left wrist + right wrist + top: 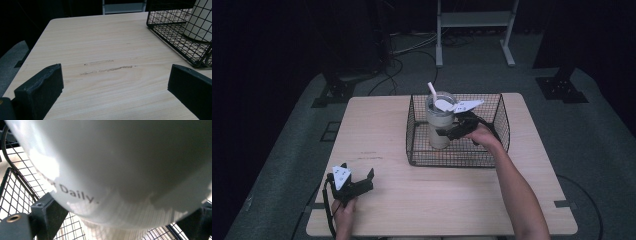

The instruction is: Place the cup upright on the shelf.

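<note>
A cream tumbler (438,122) with a lid and a white straw (431,89) stands upright inside a black wire basket (457,164) at the table's middle back. My right gripper (447,131) reaches into the basket from the right, shut on the tumbler's lower body. Seen from the right gripper view, the tumbler (120,170) sits between the jaws of that gripper (122,220), with "Daily." printed on its wall. At the front left corner my left gripper (357,170) rests open on the table. Bare wood lies between the jaws of the left gripper (115,82).
The light wooden table (377,130) has faint scuff marks (107,68) ahead of the left gripper. The basket corner (170,42) and the tumbler's base (200,22) show at the upper right of the left gripper view. A metal stand and cables lie on the floor behind.
</note>
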`<state>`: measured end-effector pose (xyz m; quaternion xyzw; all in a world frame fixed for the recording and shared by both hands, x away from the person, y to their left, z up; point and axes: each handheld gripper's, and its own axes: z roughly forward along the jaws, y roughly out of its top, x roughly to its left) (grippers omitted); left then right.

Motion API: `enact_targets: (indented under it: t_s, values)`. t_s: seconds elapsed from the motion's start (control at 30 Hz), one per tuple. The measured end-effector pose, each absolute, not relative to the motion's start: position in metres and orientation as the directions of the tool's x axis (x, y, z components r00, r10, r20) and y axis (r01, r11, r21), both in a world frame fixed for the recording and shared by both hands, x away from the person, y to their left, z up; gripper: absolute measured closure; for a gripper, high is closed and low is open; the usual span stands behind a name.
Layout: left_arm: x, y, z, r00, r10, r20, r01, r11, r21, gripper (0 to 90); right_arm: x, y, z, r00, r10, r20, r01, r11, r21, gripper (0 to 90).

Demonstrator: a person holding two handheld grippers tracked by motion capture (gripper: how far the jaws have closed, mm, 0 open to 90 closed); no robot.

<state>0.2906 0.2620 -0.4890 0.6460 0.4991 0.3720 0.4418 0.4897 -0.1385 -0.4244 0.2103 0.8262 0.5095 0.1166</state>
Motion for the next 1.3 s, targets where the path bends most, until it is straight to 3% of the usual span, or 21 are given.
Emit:
enact_targets:
  t_s: [1.3]
  values:
    - [0.292,0.262,-0.489,0.222,0.974,0.043,0.32,-0.115,0.94,0.0,0.472,-0.17,-0.404,-0.856,0.517,-0.003,0.223,0.375,0.9,8.8]
